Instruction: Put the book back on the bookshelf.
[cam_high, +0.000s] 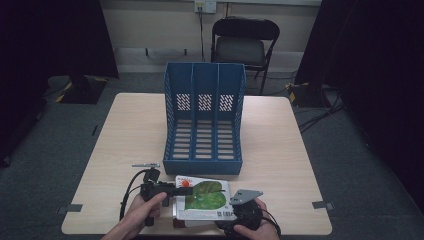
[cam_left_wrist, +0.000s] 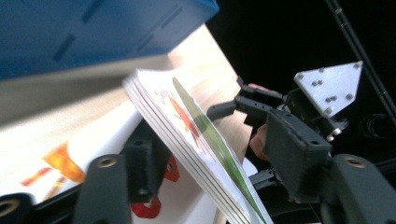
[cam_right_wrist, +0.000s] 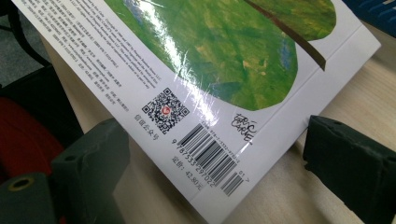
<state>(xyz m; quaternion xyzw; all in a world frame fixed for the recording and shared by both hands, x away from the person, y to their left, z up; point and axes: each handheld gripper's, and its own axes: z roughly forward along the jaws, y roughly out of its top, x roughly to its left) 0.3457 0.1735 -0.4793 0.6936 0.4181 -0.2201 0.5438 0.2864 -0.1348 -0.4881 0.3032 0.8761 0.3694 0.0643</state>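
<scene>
A thin white glossy picture book (cam_high: 204, 199) with a large green leaf printed on its cover is seen at the near edge of the light wood bench (cam_high: 125, 150), just in front of the blue plastic three-slot file rack (cam_high: 204, 120). In the right gripper view the back cover is shown: a green painted leaf with a brown stem, small print along one edge, a QR code, a barcode and a price line near the corner. In the left gripper view the book (cam_left_wrist: 196, 144) is seen edge-on and tilted, with stacked white board pages, and red-orange artwork is visible on the cover. The left hand-held gripper (cam_high: 172, 190) is held at the book's left edge; its jaws are closed on the book, one pad above and one below. The right hand-held gripper (cam_high: 239, 207), with a grey triangular plate on top, is held at the book's right near corner; its jaws are apart, and the book corner (cam_right_wrist: 219, 154) lies between them without being touched by either pad. A second printed white sheet or book is seen beneath, in the left gripper view. A black folding chair (cam_high: 244, 42) stands behind the bench.
</scene>
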